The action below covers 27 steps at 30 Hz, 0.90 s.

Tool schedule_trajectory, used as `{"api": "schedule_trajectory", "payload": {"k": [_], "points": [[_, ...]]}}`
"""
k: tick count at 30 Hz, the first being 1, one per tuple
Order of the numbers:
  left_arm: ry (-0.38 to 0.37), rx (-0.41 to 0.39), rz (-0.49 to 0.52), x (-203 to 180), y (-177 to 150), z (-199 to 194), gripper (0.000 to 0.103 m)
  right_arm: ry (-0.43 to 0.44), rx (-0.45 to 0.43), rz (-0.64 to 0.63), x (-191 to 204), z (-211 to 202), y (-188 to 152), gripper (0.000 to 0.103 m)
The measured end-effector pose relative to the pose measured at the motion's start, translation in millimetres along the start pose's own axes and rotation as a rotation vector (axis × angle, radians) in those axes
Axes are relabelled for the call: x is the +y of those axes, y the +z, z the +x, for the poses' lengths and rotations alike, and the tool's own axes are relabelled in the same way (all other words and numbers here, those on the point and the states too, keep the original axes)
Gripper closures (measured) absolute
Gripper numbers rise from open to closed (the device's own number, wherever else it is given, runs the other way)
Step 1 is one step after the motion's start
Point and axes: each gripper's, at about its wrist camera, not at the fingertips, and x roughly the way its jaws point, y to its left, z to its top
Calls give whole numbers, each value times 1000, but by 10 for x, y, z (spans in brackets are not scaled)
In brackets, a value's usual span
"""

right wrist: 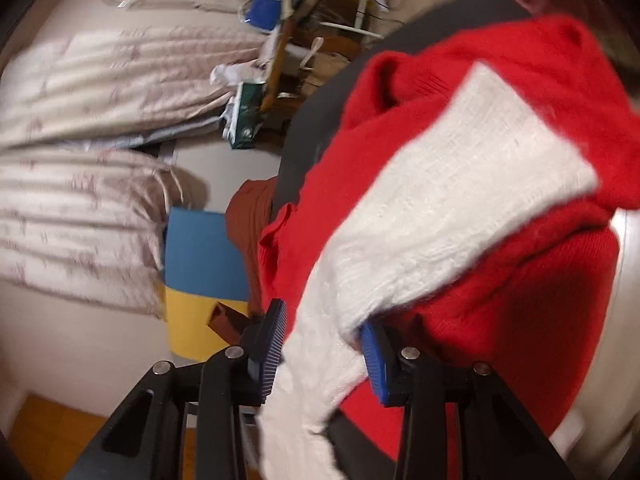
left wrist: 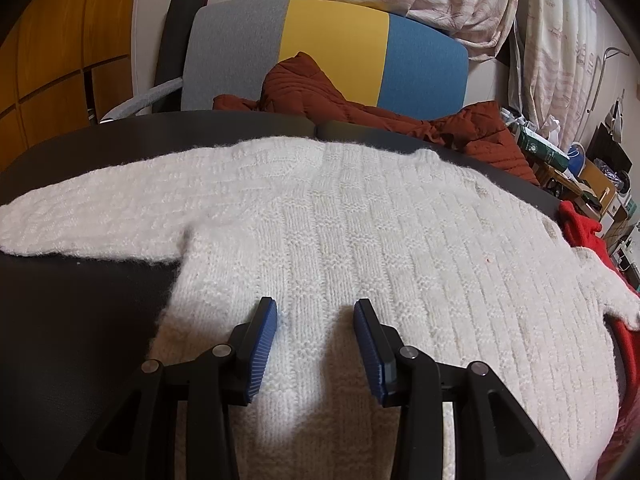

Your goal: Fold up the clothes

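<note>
A: On the dark table (left wrist: 80, 320), a white knitted sweater (left wrist: 340, 240) is laid flat, body spread, one sleeve stretched out toward the table's left side.

B: And the left gripper (left wrist: 316, 312)?

A: It is held just above the sweater's lower body, near the hem. Its blue pads (left wrist: 262, 344) are set apart, and no fold of knit is pinched between them; whether the tips touch the fabric cannot be told.

B: What is seen beyond the sweater?

A: A chair (left wrist: 328, 56) with grey, yellow and blue panels is placed behind the table's far edge, and a rust-brown quilted jacket (left wrist: 304, 84) is draped on it. A red garment (right wrist: 500, 280) is bunched at the sweater's right side.

B: The right gripper (right wrist: 324, 324)?

A: The sweater's other sleeve (right wrist: 440, 200) is caught between its jaws, with the cuff lying across the red garment. The picture is blurred, so whether the pads are pressed fully on the knit cannot be told. Patterned curtains (right wrist: 80, 120) are seen far past the sleeve.
</note>
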Motion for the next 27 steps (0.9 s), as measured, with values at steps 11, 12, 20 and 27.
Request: {"api": "schedule_trajectory", "payload": {"k": [11, 12, 20, 27], "points": [[-20, -1, -15, 32, -3, -7, 62, -78, -103, -322, 815, 67, -198, 93], [-21, -1, -16, 34, -3, -7, 62, -58, -95, -407, 1044, 122, -360, 93], [-42, -3, -32, 68, -2, -9, 62, 123, 92, -995, 2398, 938, -2186, 93], [-78, -7, -64, 120, -3, -8, 62, 80, 512, -1349, 2164, 1956, -3952, 52]]}}
